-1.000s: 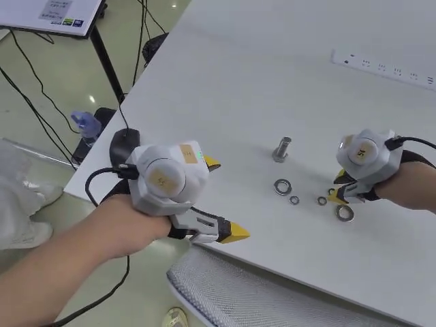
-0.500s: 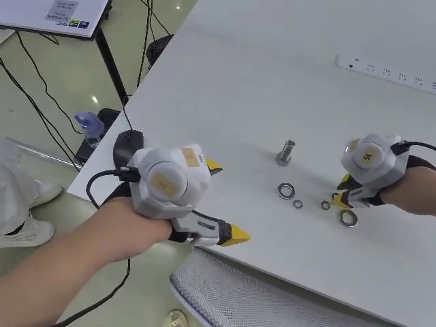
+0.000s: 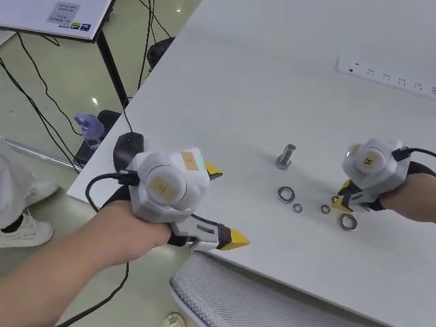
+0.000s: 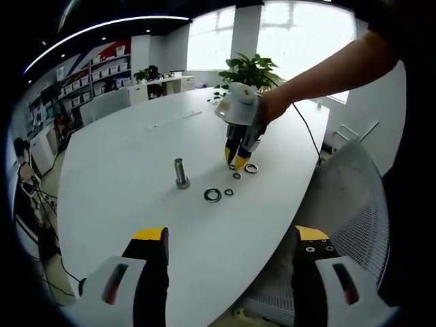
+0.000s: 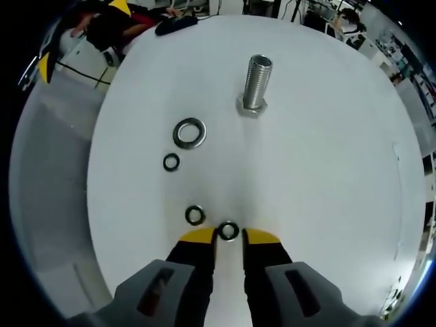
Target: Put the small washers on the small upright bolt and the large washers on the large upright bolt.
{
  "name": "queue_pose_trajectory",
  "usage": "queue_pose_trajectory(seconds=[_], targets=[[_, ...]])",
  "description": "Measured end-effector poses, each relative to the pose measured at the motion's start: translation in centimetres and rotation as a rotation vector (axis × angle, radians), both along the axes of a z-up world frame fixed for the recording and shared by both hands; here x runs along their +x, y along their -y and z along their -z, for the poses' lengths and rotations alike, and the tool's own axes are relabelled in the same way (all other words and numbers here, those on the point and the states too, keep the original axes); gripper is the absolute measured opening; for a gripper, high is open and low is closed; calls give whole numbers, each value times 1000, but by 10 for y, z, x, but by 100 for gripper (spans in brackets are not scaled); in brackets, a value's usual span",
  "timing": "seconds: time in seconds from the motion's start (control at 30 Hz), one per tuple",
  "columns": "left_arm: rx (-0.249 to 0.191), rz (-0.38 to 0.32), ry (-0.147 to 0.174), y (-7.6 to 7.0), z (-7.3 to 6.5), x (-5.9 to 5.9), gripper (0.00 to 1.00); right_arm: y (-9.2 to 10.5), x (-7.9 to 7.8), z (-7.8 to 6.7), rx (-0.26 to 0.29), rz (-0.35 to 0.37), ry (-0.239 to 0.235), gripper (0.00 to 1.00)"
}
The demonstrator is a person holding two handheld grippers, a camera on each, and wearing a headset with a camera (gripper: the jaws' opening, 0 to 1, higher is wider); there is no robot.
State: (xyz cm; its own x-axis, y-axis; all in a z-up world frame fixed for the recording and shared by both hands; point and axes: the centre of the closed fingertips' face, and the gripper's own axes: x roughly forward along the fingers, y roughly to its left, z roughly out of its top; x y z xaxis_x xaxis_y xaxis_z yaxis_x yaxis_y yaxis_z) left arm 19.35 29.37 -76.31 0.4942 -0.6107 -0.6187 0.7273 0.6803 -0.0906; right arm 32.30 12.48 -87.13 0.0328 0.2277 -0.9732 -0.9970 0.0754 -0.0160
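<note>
One upright steel bolt [image 3: 286, 157] [image 5: 255, 82] [image 4: 180, 174] stands on the white table [image 3: 272, 82]. Near it lie a large washer [image 3: 286, 195] [image 5: 189, 133] and a small washer [image 3: 298, 208] [image 5: 171, 162]. Another small washer [image 3: 325, 209] [image 5: 195, 215] and a second large washer [image 3: 348, 222] [image 4: 251, 168] lie by my right gripper [image 3: 338, 201] [image 5: 228, 235]. That gripper's yellow tips rest on the table, closed against a small washer [image 5: 228, 231]. My left gripper [image 3: 225, 203] [image 4: 230, 235] hovers open and empty at the table's near edge.
A white power strip [image 3: 388, 76] lies at the far right of the table. A grey mesh chair [image 3: 225, 293] sits below the near edge. Left of the table are floor cables, a black object [image 3: 127, 145] and a bottle [image 3: 87, 126].
The head view has shifted a little. Both grippers and the washers keep nearly the same places relative to the bolt.
</note>
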Motion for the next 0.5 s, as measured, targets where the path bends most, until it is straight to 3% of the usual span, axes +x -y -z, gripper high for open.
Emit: queue_pose_trajectory(seconds=[0.2, 0.5], targets=[[0, -3, -1, -1, 1, -1, 73, 0, -1, 1, -25, -13, 11, 14], [1, -6, 0, -1, -2, -1, 71, 0, 0, -1, -20, 14, 16, 13]])
